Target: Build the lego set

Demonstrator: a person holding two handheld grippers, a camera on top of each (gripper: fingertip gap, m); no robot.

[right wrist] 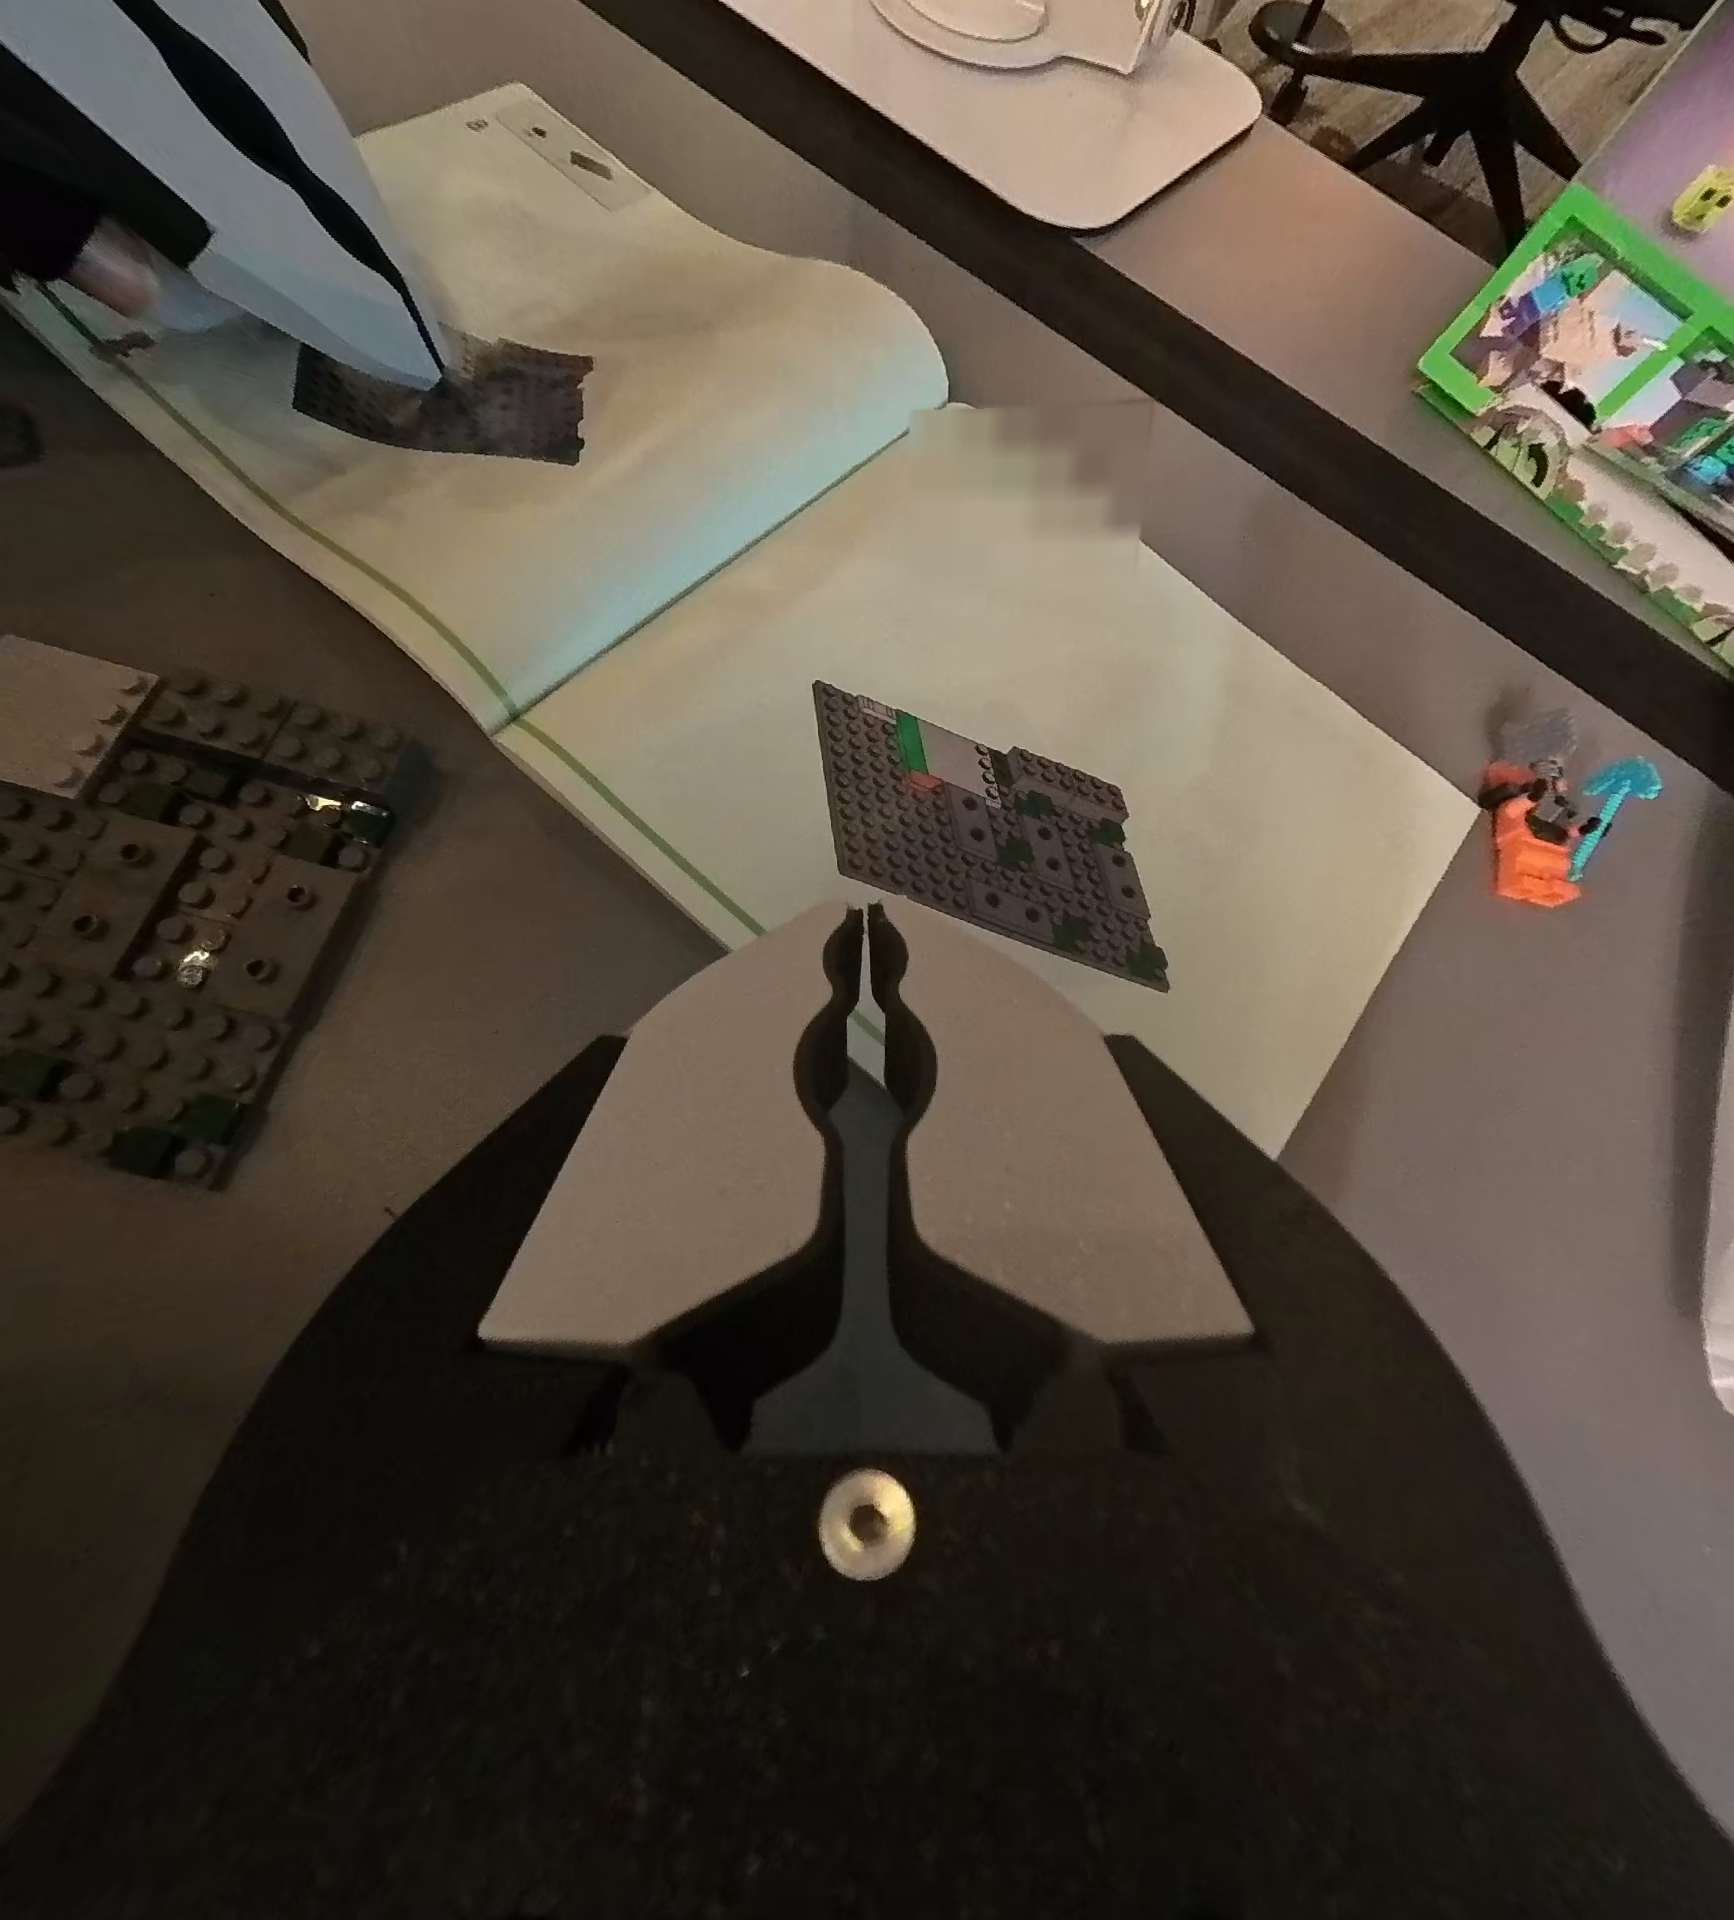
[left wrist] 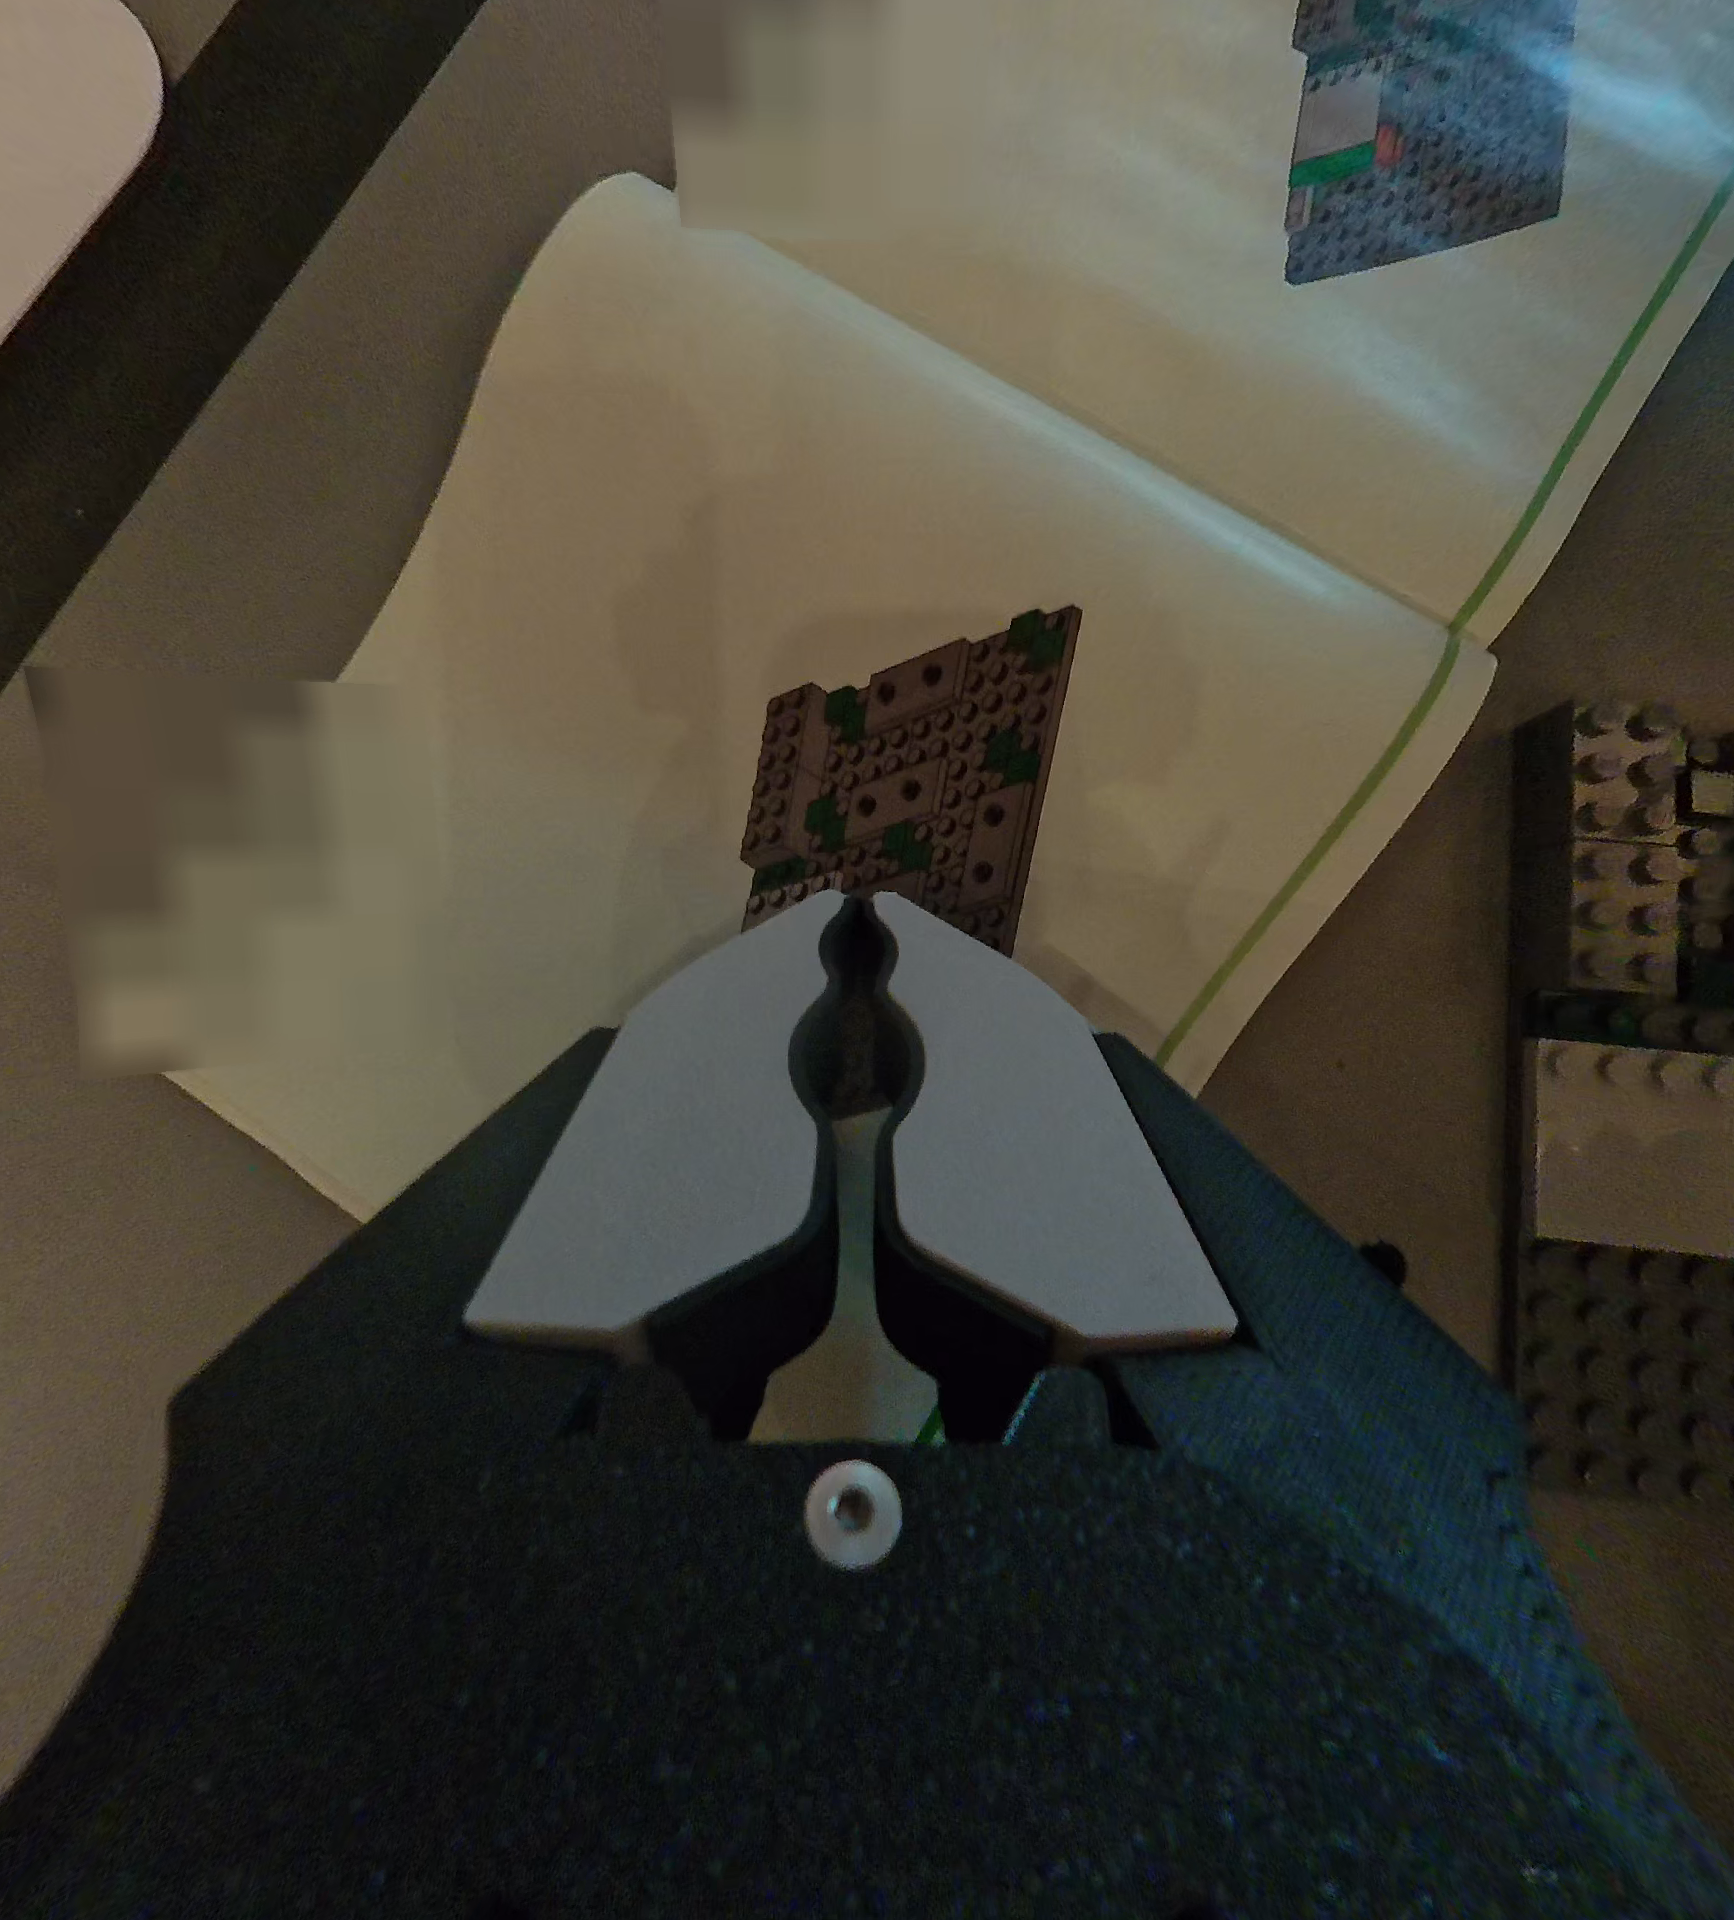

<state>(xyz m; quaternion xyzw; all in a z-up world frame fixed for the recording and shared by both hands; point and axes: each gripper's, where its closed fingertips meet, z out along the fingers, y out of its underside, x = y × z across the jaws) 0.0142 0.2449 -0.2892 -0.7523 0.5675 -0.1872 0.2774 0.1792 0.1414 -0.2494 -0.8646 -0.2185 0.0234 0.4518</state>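
The grey table [right wrist: 1528, 1091] carries an open instruction booklet [right wrist: 1102, 727], spread across its middle with a green line running along its pages. To the left of the booklet, touching the table, lies the dark grey lego baseplate build [right wrist: 146, 883], flat, with a pale smooth tile [right wrist: 21, 712] on its far part and small dark green pieces among the studs. In the left wrist view the same build [left wrist: 1663, 1091] sits at the right edge, well to the right of the left gripper [left wrist: 861, 906].

That gripper's tips are pressed together over a printed picture of the plate on the booklet page; nothing clearly shows between them. The right gripper [right wrist: 865, 914] hovers over the other page, its tips almost touching with a hair of a gap and nothing held, the build well to its left.

Right of the booklet lies a small orange and teal minifigure [right wrist: 1549, 821], and farther off the green-framed lego box [right wrist: 1652, 436].
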